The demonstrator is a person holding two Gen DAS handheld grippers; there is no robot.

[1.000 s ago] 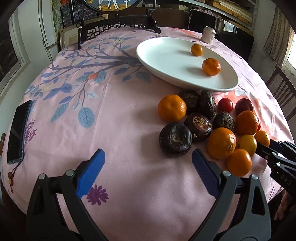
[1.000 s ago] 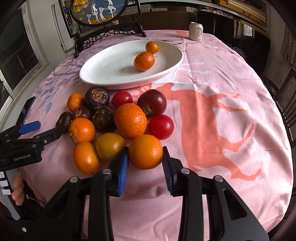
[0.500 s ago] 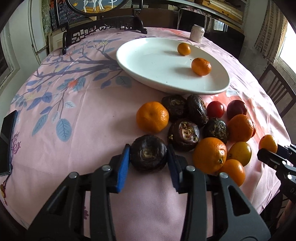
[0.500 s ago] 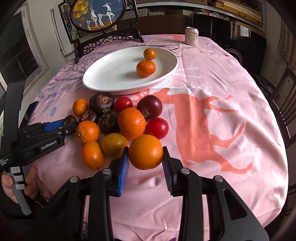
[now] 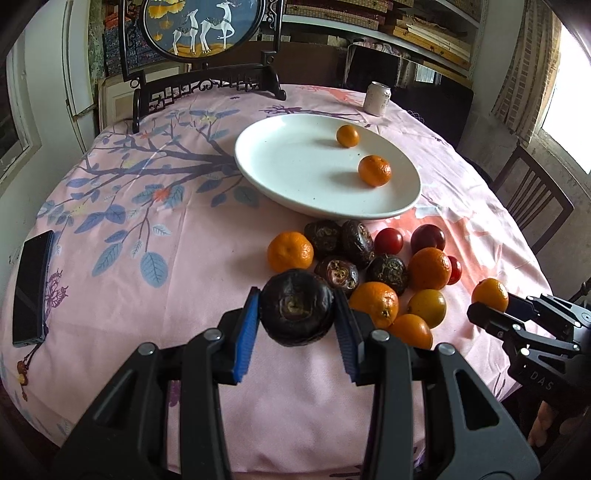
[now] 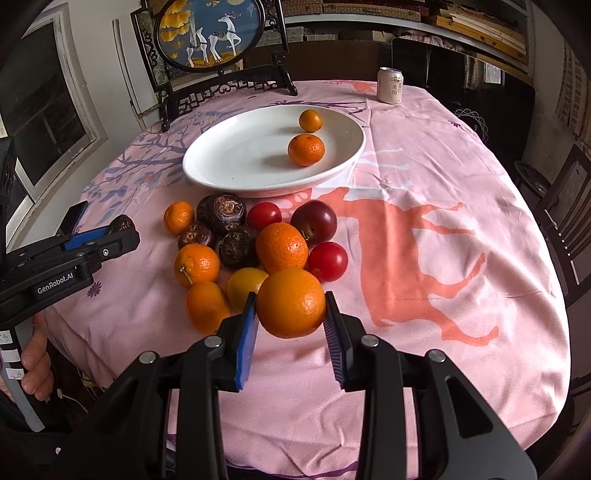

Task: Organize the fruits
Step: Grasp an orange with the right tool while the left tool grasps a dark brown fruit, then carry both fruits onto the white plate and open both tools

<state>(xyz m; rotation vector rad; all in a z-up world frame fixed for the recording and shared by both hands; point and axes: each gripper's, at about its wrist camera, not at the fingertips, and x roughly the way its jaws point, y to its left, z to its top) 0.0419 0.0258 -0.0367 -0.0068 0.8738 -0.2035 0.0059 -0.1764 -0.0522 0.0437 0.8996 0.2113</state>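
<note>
My left gripper [image 5: 295,321] is shut on a dark wrinkled passion fruit [image 5: 296,307] and holds it above the pink tablecloth. My right gripper [image 6: 290,317] is shut on an orange [image 6: 291,302], lifted above the cloth; it also shows at the right of the left wrist view [image 5: 490,295]. A pile of oranges [image 6: 282,248], passion fruits [image 6: 225,209], red tomatoes [image 6: 328,261] and a plum [image 6: 314,222] lies just beyond both grippers. A white oval plate [image 5: 295,173] behind the pile holds two small oranges [image 5: 375,170].
A drink can [image 6: 390,85] stands at the table's far right. A framed deer picture on a dark stand [image 5: 203,33] is at the far edge. A black phone [image 5: 31,288] lies at the left edge. Chairs [image 5: 532,199] stand on the right.
My left gripper moved onto the passion fruit, closed on it and lifted it. My right gripper, holding the orange throughout, rose higher above the cloth.
</note>
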